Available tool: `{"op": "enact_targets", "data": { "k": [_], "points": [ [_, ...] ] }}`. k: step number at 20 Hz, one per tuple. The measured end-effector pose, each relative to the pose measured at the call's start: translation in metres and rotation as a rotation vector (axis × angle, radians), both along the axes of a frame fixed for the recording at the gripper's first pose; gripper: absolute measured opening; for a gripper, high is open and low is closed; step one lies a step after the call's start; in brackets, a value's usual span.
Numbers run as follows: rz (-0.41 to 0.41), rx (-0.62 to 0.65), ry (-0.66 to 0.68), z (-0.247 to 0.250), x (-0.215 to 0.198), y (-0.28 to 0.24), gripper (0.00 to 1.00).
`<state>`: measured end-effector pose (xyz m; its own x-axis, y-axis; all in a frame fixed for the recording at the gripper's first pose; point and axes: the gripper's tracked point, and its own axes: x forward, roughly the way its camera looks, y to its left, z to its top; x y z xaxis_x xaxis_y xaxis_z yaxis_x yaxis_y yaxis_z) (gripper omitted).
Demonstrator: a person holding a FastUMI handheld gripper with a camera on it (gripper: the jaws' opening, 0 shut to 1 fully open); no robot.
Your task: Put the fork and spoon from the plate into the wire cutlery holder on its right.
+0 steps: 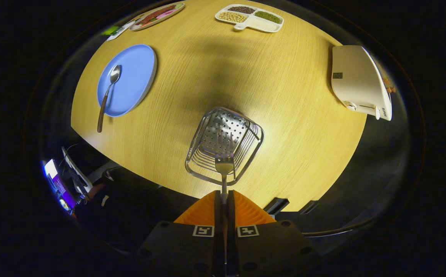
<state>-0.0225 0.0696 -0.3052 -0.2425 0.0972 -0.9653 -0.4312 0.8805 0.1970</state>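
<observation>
Jaws clenched on fork (pixel 224 169) handle, tines pointing ahead, hanging over wire cutlery holder (pixel 225 145) mouth at its 6 o'clock rim. Step in hand, by my reading: drop fork in. Do it well: carry tines past near rim toward holder centre, keep handle upright, lower until tines are well inside wires, then release (early release risks fork tipping out over rim). Spoon (pixel 109 93) waits on blue plate (pixel 138 77), at 10 o'clock from holder, well apart on tabletop (pixel 277 96).
</observation>
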Motion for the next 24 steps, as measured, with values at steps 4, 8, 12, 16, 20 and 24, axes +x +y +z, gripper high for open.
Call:
{"op": "enact_targets", "data": {
  "k": [4,8,12,16,20,24],
  "points": [
    [0.004,-0.022,0.025,-0.012,0.012,0.007,0.07],
    [0.006,-0.01,0.03,-0.018,0.02,0.016,0.1],
    [0.012,-0.004,0.008,-0.019,0.023,0.016,0.13],
    [0.008,0.055,-0.094,-0.009,0.031,0.015,0.13],
    [-0.055,0.152,-0.255,0.015,0.037,0.013,0.13],
    [-0.154,0.256,-0.465,0.054,0.041,0.025,0.25]
  ]
}}
